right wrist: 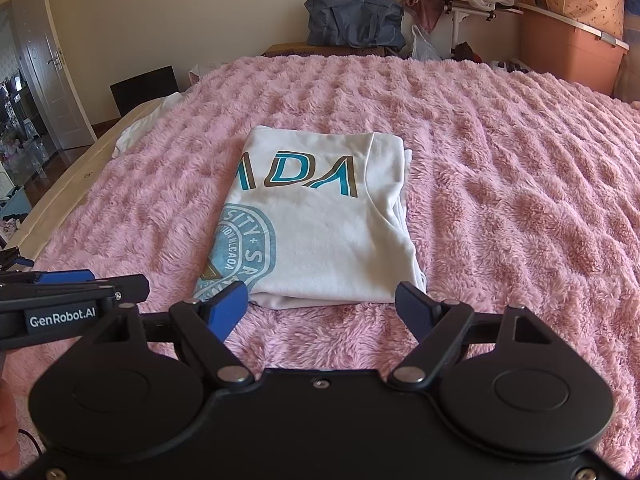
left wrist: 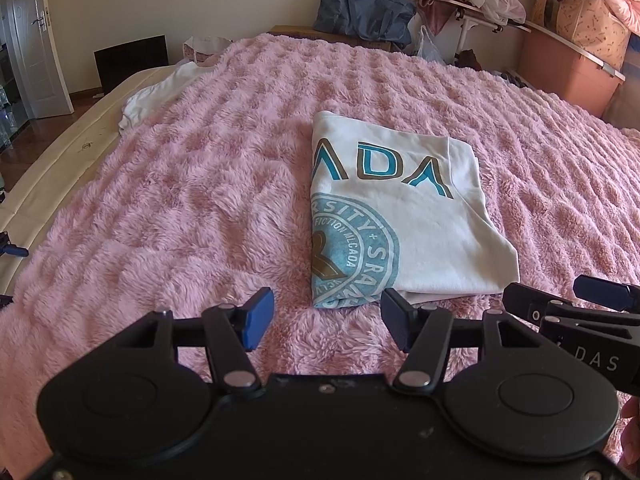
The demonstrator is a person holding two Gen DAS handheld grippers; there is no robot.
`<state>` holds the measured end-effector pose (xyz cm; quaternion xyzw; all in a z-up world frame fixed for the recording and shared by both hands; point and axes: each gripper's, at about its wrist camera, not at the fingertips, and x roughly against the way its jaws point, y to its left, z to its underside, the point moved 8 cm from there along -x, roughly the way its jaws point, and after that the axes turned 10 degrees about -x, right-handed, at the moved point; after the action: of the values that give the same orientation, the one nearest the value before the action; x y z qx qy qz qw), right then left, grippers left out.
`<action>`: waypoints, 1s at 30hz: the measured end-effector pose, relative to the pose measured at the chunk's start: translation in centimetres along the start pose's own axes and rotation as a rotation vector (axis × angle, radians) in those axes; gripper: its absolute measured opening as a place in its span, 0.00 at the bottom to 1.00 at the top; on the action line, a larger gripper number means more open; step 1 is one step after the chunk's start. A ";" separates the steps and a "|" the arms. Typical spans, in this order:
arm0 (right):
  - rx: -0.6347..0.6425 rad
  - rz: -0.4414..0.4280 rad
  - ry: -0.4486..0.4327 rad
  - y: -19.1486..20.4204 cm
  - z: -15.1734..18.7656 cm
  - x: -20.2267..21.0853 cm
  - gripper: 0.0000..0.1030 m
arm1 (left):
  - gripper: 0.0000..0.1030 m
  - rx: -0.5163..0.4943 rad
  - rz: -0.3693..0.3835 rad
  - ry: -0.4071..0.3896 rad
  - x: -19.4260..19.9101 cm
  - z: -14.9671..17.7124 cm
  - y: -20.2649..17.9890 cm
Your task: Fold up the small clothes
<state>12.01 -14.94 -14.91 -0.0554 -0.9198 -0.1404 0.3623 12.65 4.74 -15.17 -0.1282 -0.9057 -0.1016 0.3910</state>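
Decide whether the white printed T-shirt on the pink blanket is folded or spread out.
Folded. The T-shirt lies as a compact rectangle with stacked layers along its near edge, its print cut off at the left fold.

White t-shirt (left wrist: 404,220) (right wrist: 320,220), folded into a compact multi-layer rectangle, lying flat on the pink fluffy blanket (left wrist: 180,200) (right wrist: 500,200). Left wrist view: centre-right of frame. Right wrist view: centre. Print faces up: teal/brown letters "ADA" across the top part, round teal seal at lower left, cut off by the left fold edge. Stacked layer edges visible along the right side and the near bottom edge. Second white garment (left wrist: 156,96) (right wrist: 140,128), crumpled and unfolded, at the blanket's edge in the upper left of both views, well apart from the folded one.
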 end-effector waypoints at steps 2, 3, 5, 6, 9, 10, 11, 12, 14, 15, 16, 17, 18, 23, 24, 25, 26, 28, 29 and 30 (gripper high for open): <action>0.001 0.001 0.000 0.0 0.0 0.0 0.79 | 0.61 0.000 -0.002 0.002 0.0 0.0 0.1; 0.001 0.001 -0.001 0.0 0.0 0.0 0.79 | 0.61 0.000 -0.003 0.002 -0.1 0.1 0.1; 0.001 0.000 -0.001 0.1 0.0 0.0 0.79 | 0.61 0.001 -0.004 0.004 -0.1 0.1 0.2; 0.000 -0.001 -0.001 0.1 0.0 0.0 0.80 | 0.61 0.000 -0.005 0.005 -0.1 0.2 0.2; 0.001 -0.001 -0.001 0.1 0.0 0.0 0.79 | 0.61 -0.002 -0.006 0.007 -0.2 0.2 0.2; 0.000 -0.001 0.000 0.1 0.0 0.0 0.79 | 0.61 -0.003 -0.004 0.008 -0.2 0.2 0.2; 0.000 -0.003 -0.001 0.2 0.0 0.0 0.80 | 0.61 -0.004 -0.005 0.008 -0.2 0.1 0.1; -0.001 -0.004 -0.001 0.2 -0.1 0.0 0.80 | 0.61 -0.005 -0.005 0.008 -0.2 0.1 0.1; 0.001 -0.004 0.000 0.2 -0.1 0.0 0.79 | 0.61 -0.006 -0.007 0.008 -0.2 0.1 0.1; 0.001 -0.003 0.000 0.2 -0.1 0.0 0.79 | 0.61 -0.006 -0.006 0.009 -0.2 0.1 0.1; 0.001 -0.004 -0.001 0.2 -0.1 0.0 0.80 | 0.61 -0.005 -0.006 0.009 -0.2 0.1 0.1; 0.001 -0.004 0.000 0.2 -0.1 0.0 0.80 | 0.61 -0.006 -0.007 0.009 -0.2 0.1 0.1; 0.000 -0.004 0.000 0.2 -0.1 0.0 0.80 | 0.61 -0.007 -0.008 0.009 -0.2 0.1 0.1; 0.001 -0.004 -0.001 0.2 -0.1 0.0 0.80 | 0.61 -0.008 -0.011 0.013 -0.5 0.2 0.0; 0.001 -0.003 -0.001 0.2 -0.1 0.0 0.80 | 0.61 -0.009 -0.011 0.014 -0.5 0.2 0.1; 0.000 -0.003 -0.001 0.2 -0.1 0.0 0.80 | 0.61 -0.010 -0.012 0.015 -0.6 0.2 0.1; 0.000 -0.004 0.000 0.2 -0.1 0.0 0.80 | 0.61 -0.012 -0.013 0.015 -0.6 0.1 0.1; 0.002 -0.005 0.001 0.2 -0.1 0.0 0.80 | 0.61 -0.012 -0.012 0.015 -0.6 0.1 0.1; 0.002 -0.005 0.001 0.3 -0.1 0.0 0.80 | 0.61 -0.012 -0.013 0.015 -0.6 0.1 0.1; 0.002 -0.005 0.001 0.2 -0.1 0.0 0.80 | 0.61 -0.014 -0.014 0.015 -0.6 0.1 0.1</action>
<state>12.16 -14.74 -14.80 -0.0526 -0.9198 -0.1405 0.3626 13.00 4.74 -15.71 -0.1242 -0.9030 -0.1117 0.3960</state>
